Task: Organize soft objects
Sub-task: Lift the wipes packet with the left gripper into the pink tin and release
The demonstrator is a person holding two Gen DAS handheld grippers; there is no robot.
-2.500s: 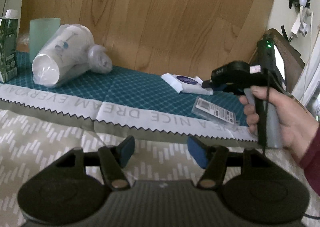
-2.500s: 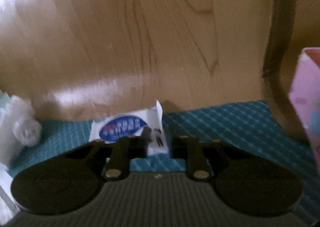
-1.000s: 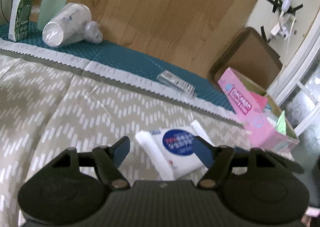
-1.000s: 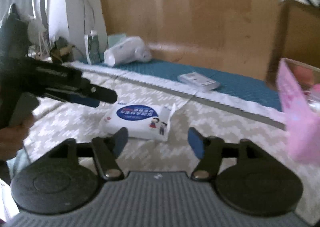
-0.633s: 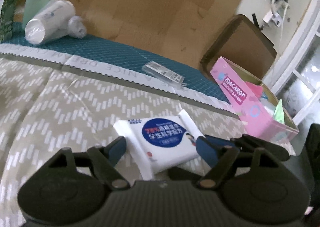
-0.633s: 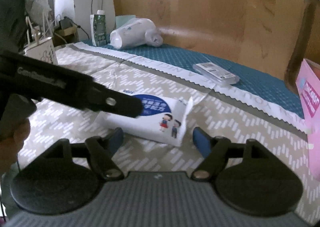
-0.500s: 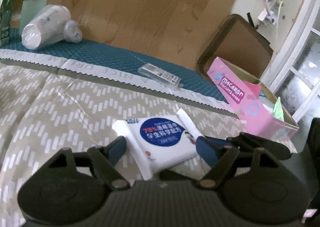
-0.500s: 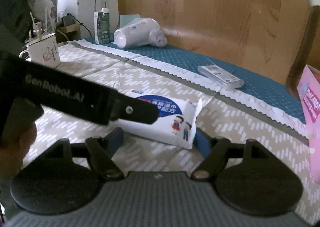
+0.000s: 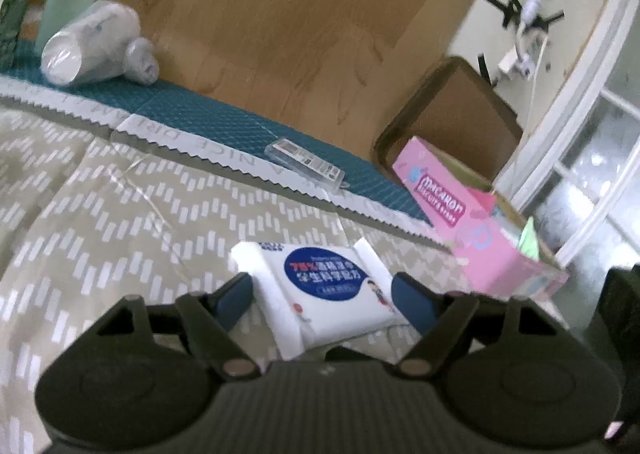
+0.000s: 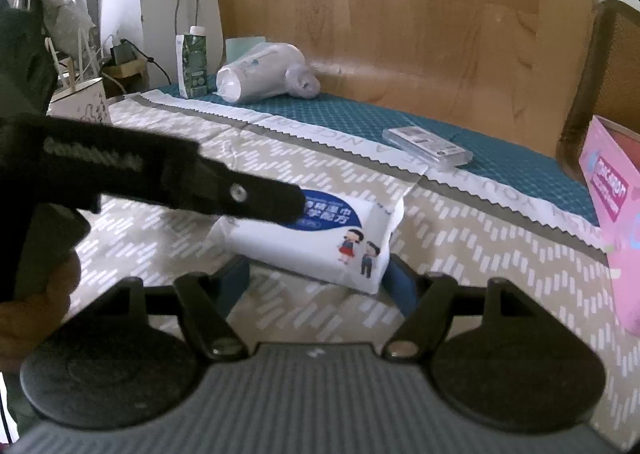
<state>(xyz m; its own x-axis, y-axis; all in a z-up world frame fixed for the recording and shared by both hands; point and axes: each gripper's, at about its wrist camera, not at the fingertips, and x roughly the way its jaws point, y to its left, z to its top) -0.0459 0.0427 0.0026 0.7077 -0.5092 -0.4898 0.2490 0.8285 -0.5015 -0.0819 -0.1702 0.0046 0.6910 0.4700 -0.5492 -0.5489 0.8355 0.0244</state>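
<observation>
A white wet-wipe pack (image 9: 320, 290) with a blue oval label lies on the beige patterned bedspread (image 9: 100, 234). My left gripper (image 9: 322, 294) is open, its blue pads on either side of the pack. In the right wrist view the pack (image 10: 320, 242) lies just ahead of my open right gripper (image 10: 320, 282), and the left gripper (image 10: 200, 185) reaches in from the left over the pack's near end. A bagged stack of white cups (image 9: 92, 49) lies on the teal cloth at the back.
A pink carton (image 9: 480, 238) stands at the right edge. A clear plastic packet (image 9: 304, 163) lies on the teal cloth (image 9: 200, 113). A green drink carton (image 10: 192, 65) and a pale green cup (image 9: 64, 9) stand at the back left by the wooden headboard (image 9: 280, 13).
The wipe pack left the teal cloth in my right gripper and now lies on the bedspread. Both grippers have closed in around it, and the right gripper has opened.
</observation>
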